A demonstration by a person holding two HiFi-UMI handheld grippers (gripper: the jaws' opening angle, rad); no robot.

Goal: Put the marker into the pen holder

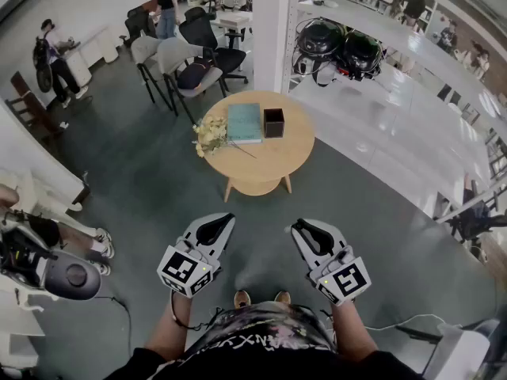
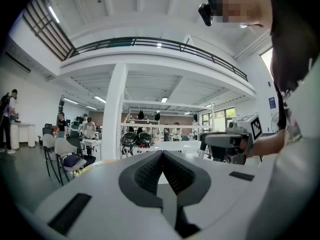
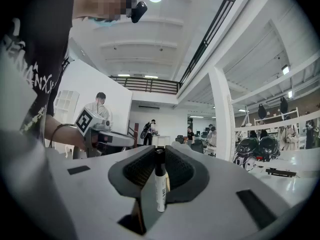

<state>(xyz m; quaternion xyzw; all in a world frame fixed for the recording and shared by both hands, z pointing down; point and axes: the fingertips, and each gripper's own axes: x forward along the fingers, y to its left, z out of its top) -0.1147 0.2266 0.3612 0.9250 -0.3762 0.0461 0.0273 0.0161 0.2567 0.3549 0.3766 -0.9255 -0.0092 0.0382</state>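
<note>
R gripper (image 3: 159,151): jaws pinching white-barrelled, black-capped marker (image 3: 160,184), label print too small to read. L gripper (image 2: 162,156): jaws pressed together, empty. Black square pen holder (image 1: 274,123) on round wooden table (image 1: 261,169), well apart from grippers

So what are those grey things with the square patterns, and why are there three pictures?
Those are two hand-held grabbers, each with two jaws. A person holds one in each hand. The picture looking down comes from a camera on the person's head. The other two come from small cameras riding on each grabber. The left gripper has its jaws closed on nothing. The right gripper pinches a marker. Ahead stands a round wooden table with a book, some flowers and a black pen holder, where the marker should go.
</note>
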